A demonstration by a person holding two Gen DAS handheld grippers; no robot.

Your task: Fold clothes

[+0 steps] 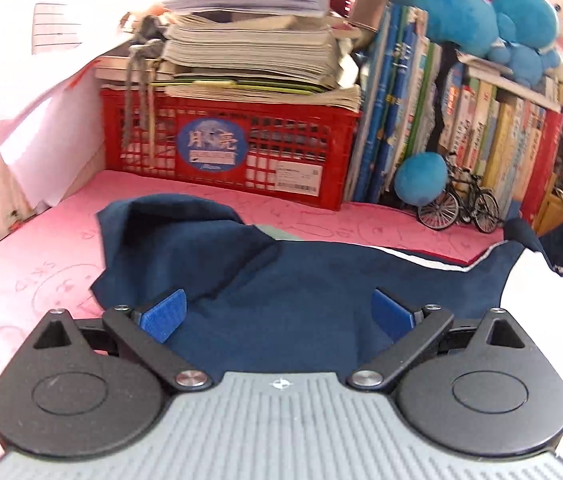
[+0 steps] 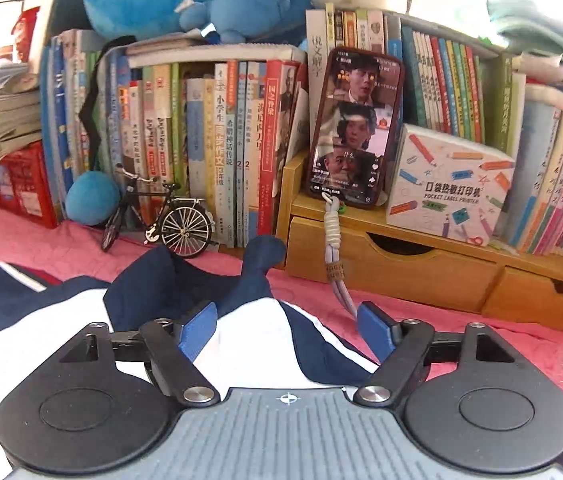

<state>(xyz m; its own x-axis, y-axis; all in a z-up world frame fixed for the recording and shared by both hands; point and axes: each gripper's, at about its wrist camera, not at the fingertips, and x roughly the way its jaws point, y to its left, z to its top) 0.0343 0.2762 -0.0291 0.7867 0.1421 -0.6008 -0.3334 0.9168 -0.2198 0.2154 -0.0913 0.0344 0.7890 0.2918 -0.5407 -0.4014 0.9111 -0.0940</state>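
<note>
A: Garment (image 1: 301, 280) position: navy cloth with white panels and piping, spread rumpled on the pink mat (image 1: 33, 272), filling the lower middle of both wrist views. A flap stands up at centre left of the left view; a twisted end pokes up at centre of the right view.

B: Grippers?

A: Left gripper (image 1: 277, 316) has its jaws spread wide over navy fabric, nothing between them. Right gripper (image 2: 287, 332) likewise gapes above a white panel (image 2: 249, 340), holding nothing.

B: Handling?

A: Judged soft, light, limp; it will sag and drag. An edge or piped hem looks like the best hold. Whether any fold is made, I cannot tell.

B: Legible text?

A: Box (image 2: 449, 188) at centre right of the right view reads "POCKET LABEL PRINTER". Red crate (image 1: 233, 148) label at upper centre of the left view is too blurred to read.
</note>
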